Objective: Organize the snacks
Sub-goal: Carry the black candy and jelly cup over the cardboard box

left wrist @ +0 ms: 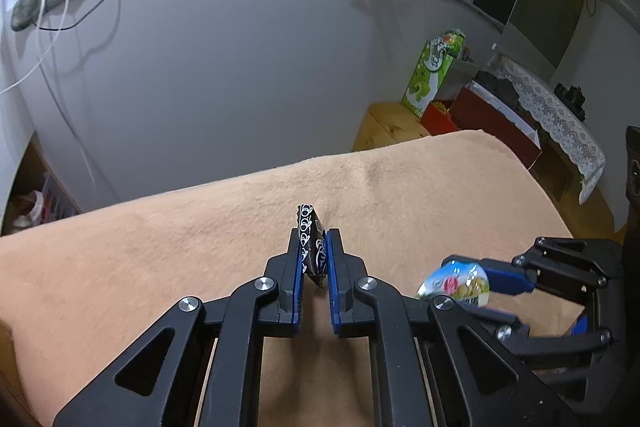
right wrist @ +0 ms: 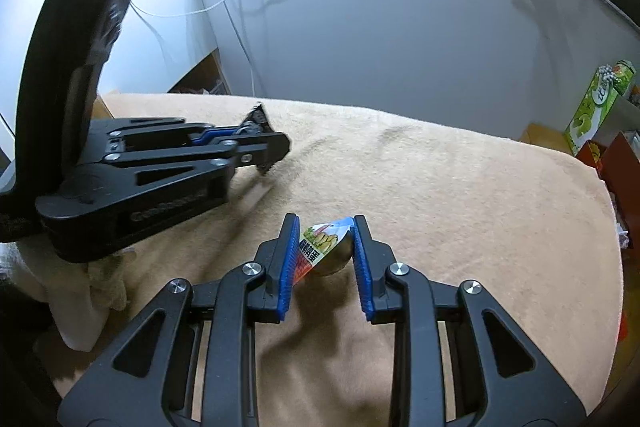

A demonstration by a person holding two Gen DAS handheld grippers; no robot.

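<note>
While two grippers hover — left gripper (left wrist: 313,251) clenches one black packet (left wrist: 311,247); right gripper (right wrist: 326,243) one egg packet (right wrist: 324,247).

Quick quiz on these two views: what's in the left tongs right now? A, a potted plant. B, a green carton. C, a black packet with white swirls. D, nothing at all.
C: the left tongs are shut on a black packet with white swirls, pinched between the blue pads above the tan cloth, while the right tongs grip a colourful snack packet.
</note>
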